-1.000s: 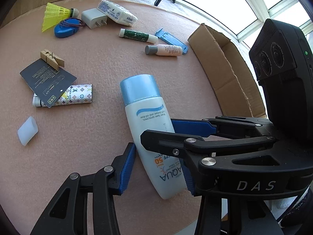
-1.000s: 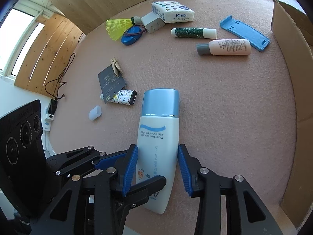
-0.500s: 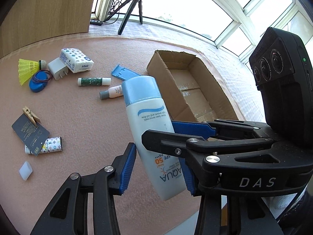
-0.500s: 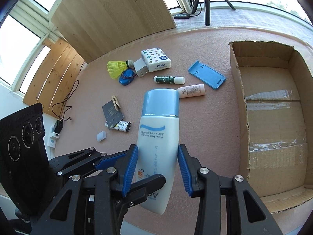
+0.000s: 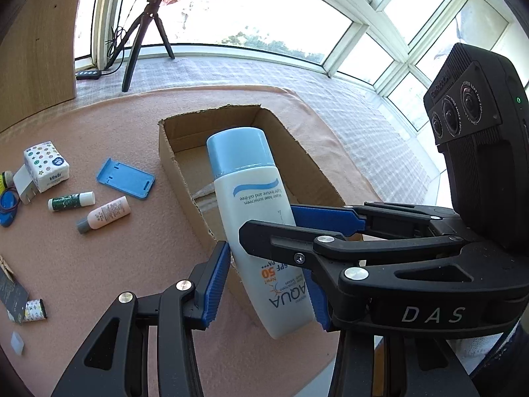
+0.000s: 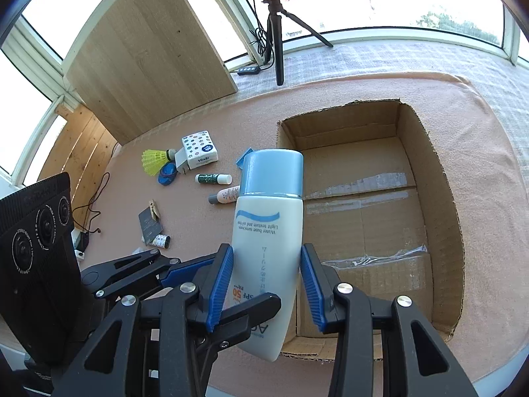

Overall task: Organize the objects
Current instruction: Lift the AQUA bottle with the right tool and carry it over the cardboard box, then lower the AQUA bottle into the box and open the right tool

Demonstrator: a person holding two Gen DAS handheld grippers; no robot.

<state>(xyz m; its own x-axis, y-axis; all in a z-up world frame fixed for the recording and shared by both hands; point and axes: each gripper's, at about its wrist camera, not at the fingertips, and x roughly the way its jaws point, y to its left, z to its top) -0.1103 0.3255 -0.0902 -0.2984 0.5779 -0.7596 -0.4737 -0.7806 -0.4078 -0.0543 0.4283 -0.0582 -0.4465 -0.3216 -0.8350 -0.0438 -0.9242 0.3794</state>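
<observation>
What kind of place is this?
Probably a sunny room at home, set up for filming: big windows curve around, a ring light tripod stands by them, and a pink mat covers the floor.

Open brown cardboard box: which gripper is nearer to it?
Right. The right gripper hangs over the box's near wall; the left gripper is farther out, over the pink mat.

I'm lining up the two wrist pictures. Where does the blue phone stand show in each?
Left wrist: blue phone stand lies left of the cardboard box, fully visible.
Right wrist: only a corner shows behind the sunscreen bottle cap.
Shared landmark: the tissue pack.
</observation>
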